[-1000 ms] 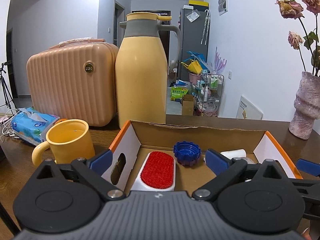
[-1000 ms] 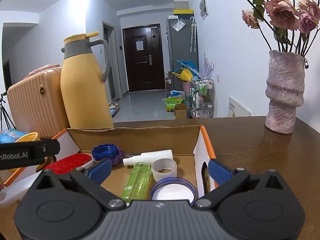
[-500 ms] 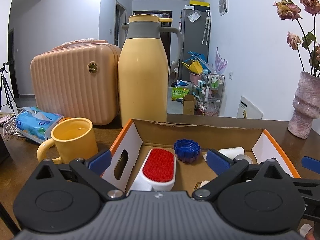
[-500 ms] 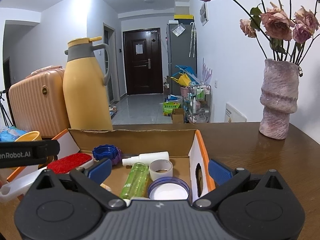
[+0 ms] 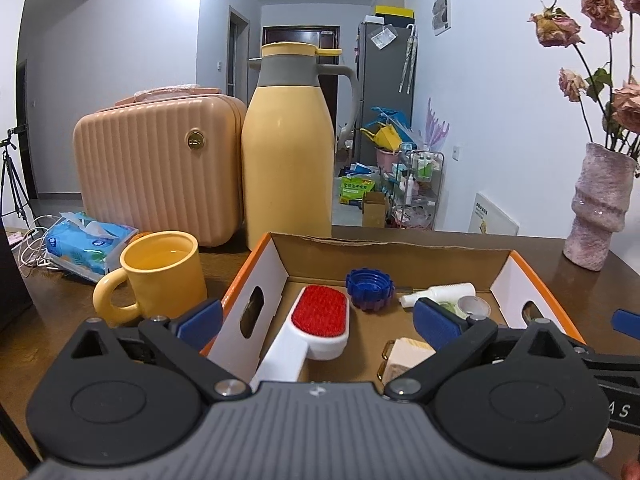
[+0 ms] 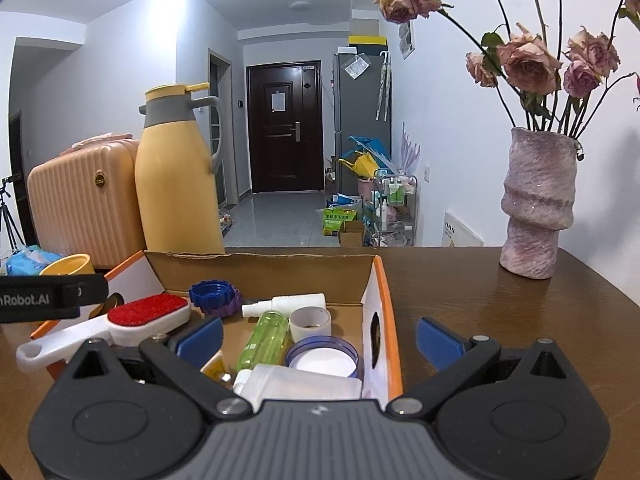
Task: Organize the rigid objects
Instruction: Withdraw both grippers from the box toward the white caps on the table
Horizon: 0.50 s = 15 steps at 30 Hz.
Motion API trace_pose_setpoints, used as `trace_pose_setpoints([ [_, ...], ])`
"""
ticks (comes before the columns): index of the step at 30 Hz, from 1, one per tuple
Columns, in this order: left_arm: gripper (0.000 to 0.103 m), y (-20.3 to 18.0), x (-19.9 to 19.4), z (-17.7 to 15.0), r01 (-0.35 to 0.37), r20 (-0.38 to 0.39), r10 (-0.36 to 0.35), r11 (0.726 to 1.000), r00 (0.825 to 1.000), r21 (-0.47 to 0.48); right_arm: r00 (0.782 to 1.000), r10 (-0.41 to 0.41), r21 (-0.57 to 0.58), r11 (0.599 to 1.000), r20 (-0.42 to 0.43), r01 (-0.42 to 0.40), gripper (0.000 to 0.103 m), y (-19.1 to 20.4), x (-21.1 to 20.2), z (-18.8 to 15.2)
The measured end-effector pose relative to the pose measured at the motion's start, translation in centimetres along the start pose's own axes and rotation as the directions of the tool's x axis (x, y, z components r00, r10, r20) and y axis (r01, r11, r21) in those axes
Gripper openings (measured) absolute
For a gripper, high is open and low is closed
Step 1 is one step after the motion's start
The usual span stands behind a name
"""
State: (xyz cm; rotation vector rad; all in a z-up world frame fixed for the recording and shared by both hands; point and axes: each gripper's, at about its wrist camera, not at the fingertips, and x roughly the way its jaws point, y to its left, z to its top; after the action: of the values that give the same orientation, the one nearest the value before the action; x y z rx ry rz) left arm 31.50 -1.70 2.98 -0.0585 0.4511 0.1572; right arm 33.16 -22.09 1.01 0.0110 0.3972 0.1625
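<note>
- At the left, our left gripper [image 5: 316, 316] hangs spread and empty over the cardboard box [image 5: 396, 249]'s near left corner.
- The lint brush [image 5: 318, 322] lies along the box's left side, handle jutting over the near edge; we judge it light and stiff, best gripped across that narrow handle.
- Mid-box, the green bottle [image 6: 266, 338] looks slick and likely to roll.
- At the right, our right gripper [image 6: 318, 340] is spread wide, straddling the box's right wall, holding nothing.

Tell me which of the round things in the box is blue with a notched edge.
The blue cap at the box's back, beside the red brush. The tape roll is white and smooth-rimmed.
</note>
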Motion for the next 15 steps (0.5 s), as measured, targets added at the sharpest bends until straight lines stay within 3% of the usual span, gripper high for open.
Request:
trace_pose_setpoints([
  [15,0.103,-1.6,-4.4,-2.2,0.038,-0.01,-0.038,0.999,0.999,0.031,1.0,-0.02,-0.018,1.0,-0.008,0.02,0.103,-1.7,-5.0,-1.5],
])
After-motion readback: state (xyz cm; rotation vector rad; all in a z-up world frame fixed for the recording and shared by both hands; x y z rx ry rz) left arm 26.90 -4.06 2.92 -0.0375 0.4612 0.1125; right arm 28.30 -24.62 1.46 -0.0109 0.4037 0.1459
